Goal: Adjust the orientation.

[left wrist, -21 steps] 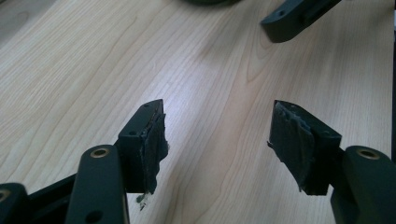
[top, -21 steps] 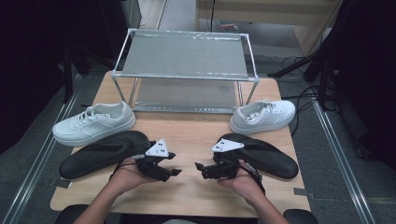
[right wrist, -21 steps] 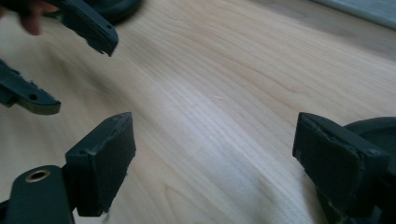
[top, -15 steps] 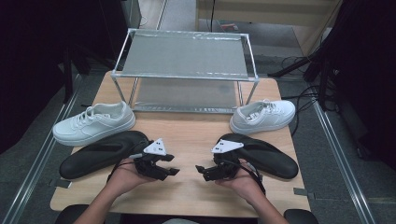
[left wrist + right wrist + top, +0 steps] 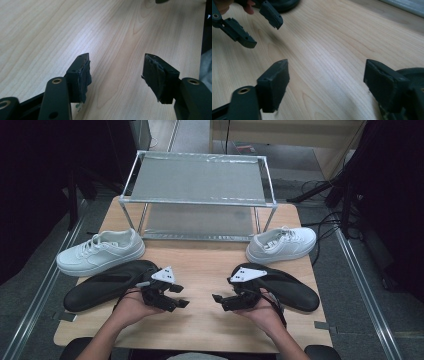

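Two white sneakers lie on the wooden table (image 5: pixel 200 270), one at the left (image 5: pixel 100 252) and one at the right (image 5: pixel 282 244). Nearer to me lie two black slippers, left (image 5: pixel 102 286) and right (image 5: pixel 290 287). My left gripper (image 5: pixel 179 296) rests by the left slipper's toe, pointing toward the middle, open and empty (image 5: pixel 116 67). Facing it, my right gripper (image 5: pixel 220 302) sits by the right slipper, open over bare wood (image 5: pixel 325 75). The right gripper view also shows the left gripper (image 5: pixel 265 35) with its jaws apart.
A metal two-tier rack (image 5: pixel 200 202) stands at the back of the table, between and behind the sneakers. Bare wood lies between the two grippers. Dark floor, cables and metal rails flank the table on both sides.
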{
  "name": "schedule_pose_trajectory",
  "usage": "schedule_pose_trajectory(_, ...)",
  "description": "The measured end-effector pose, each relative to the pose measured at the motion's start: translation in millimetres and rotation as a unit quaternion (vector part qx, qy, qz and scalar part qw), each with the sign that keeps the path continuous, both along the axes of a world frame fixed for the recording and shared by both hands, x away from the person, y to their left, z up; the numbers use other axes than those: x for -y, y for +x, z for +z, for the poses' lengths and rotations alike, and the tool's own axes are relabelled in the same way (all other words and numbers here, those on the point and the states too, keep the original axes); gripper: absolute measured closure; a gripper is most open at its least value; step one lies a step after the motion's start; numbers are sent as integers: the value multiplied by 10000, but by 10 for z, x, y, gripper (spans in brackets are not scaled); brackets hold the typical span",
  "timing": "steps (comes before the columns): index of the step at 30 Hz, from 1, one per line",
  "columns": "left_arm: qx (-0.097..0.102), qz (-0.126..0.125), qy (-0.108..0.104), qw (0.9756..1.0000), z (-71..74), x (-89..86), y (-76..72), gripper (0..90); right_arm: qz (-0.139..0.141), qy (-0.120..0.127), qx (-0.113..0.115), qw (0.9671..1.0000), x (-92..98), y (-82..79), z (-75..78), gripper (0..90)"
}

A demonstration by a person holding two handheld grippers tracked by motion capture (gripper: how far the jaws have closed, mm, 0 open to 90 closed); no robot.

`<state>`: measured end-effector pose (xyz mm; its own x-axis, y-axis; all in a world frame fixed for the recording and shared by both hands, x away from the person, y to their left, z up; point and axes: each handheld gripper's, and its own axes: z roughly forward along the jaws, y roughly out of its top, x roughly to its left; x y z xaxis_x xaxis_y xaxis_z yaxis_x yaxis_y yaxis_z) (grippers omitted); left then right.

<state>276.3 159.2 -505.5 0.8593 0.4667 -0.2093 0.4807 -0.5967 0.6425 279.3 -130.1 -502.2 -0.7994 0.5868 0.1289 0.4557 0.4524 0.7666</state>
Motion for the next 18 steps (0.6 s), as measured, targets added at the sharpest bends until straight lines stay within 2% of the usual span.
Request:
schedule_pose_trajectory(1, -22, -42, 20, 10000, -3, 2, 0, 415, 45, 12, -14, 10000, 3, 17, -1, 327)
schedule_pose_trajectory(5, 101, -168, 107, 9998, 11, 6, -14, 422, 10, -117, -60, 9999, -11, 52, -26, 398)
schedule_pose_trajectory(7, -70, -173, 14, 9998, 13, -4, -1, 423, 50, -202, -48, 9998, -38, 44, -39, 415)
schedule_pose_trajectory(11, -171, -103, -13, 9998, 26, -40, 12, 385, 263, 108, -403, 9988, -82, 50, -47, 425)
schedule_pose_trajectory(14, -157, -41, -192, 9997, 64, -71, 7, 378, 389, -3, -326, 9987, -100, 48, -37, 426)
schedule_pose_trajectory(18, -110, 22, -200, 9997, 99, -117, -16, 358, 421, 181, -325, 9984, -52, 43, 18, 445)
